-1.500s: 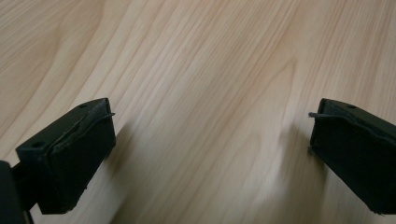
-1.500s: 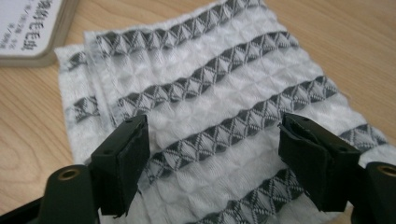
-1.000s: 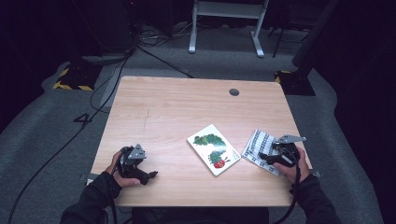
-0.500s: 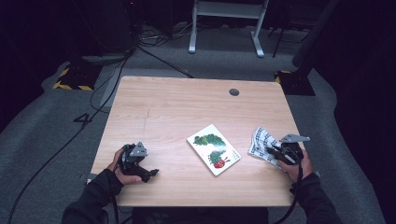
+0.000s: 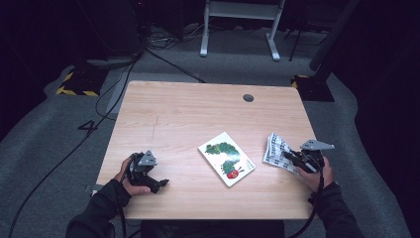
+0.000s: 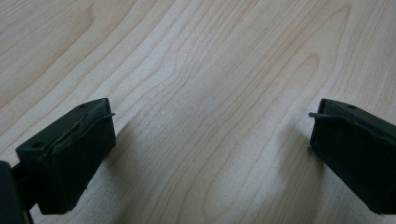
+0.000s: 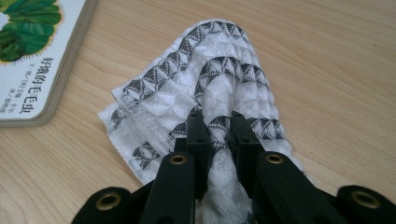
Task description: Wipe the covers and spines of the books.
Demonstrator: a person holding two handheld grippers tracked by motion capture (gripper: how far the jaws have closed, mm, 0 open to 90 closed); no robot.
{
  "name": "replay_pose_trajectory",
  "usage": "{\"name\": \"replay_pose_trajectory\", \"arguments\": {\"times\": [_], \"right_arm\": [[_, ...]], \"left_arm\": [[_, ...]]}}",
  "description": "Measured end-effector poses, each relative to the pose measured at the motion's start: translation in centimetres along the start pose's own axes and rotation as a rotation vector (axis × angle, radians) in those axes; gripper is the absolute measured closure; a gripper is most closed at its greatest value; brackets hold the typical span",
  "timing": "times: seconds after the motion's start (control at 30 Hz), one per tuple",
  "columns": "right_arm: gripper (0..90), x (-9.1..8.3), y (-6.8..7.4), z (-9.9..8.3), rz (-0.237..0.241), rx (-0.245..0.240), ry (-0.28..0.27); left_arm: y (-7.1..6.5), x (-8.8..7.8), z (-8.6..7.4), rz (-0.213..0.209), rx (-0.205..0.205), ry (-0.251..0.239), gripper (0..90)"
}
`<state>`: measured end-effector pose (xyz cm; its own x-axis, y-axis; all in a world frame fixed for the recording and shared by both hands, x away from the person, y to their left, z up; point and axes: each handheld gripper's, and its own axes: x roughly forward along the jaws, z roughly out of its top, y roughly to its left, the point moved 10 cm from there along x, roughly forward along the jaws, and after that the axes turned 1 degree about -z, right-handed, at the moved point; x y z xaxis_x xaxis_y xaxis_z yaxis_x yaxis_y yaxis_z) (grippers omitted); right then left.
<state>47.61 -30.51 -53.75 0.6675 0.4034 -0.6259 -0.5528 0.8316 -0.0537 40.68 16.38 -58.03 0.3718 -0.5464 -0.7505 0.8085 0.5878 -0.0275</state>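
The cloth (image 7: 205,93), white with dark zigzag bands, lies bunched near the right edge of the bench (image 5: 198,114), and I have a fold of it pinched between the jaws of my right gripper (image 7: 217,128). In the right gripper view the fabric humps up into a ridge that runs straight into the jaws, so the grasp itself looks done; the rest of the cloth is on the wood, creased and partly doubled over. What is left, as I judge it, is the real work: lifting or dragging it, and spreading or folding it (I cannot tell which from how it lies).

Just beside the cloth, toward the middle of the bench, sits the picture book (image 5: 227,158) with the green caterpillar on its cover, flat and apart from the fabric.

From the high view my right hand (image 5: 317,173) rests low at the bench's near right corner, forearm coming in from below, gripper pointing toward the book. My left gripper (image 5: 161,183) waits well apart at the near left, held low over bare wood, its jaws spread wide and pinching nothing.
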Motion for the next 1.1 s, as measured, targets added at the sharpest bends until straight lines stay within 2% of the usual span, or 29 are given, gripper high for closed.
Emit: {"name": "replay_pose_trajectory", "arguments": {"times": [0.07,0.23,0.33,0.67,0.7,0.8,0.87,0.93,1.1], "right_arm": [[82.0,-0.4,0.1,0.9,0.006,0.007,-0.034],[82.0,-0.8,1.0,2.2,0.036,0.008,-0.073],[82.0,-0.7,2.2,3.1,0.054,-0.025,-0.078],[81.9,0.6,8.1,5.8,0.166,-0.149,-0.091],[81.9,0.6,8.1,5.8,0.166,-0.149,-0.091],[81.9,1.0,10.3,6.5,0.205,-0.197,-0.090],[81.9,0.8,11.4,7.1,0.227,-0.219,-0.102],[81.9,0.6,12.5,7.5,0.260,-0.221,-0.116],[81.9,0.3,15.3,7.6,0.326,-0.273,-0.109]], "left_arm": [[0.0,0.1,0.1,0.001,-0.003,-0.001,0.4],[0.1,0.1,0.2,0.005,-0.005,-0.003,0.5],[0.1,0.1,0.2,0.007,-0.006,-0.003,0.5],[0.1,0.1,0.2,0.009,-0.009,-0.003,0.4],[0.1,0.1,0.2,0.009,-0.009,-0.003,0.5],[0.1,0.1,0.2,0.009,-0.009,-0.003,0.5],[0.1,0.1,0.2,0.009,-0.008,-0.003,0.5],[0.1,0.1,0.2,0.009,-0.009,-0.002,0.5],[0.1,0.1,0.2,0.010,-0.009,-0.002,0.5]]}}
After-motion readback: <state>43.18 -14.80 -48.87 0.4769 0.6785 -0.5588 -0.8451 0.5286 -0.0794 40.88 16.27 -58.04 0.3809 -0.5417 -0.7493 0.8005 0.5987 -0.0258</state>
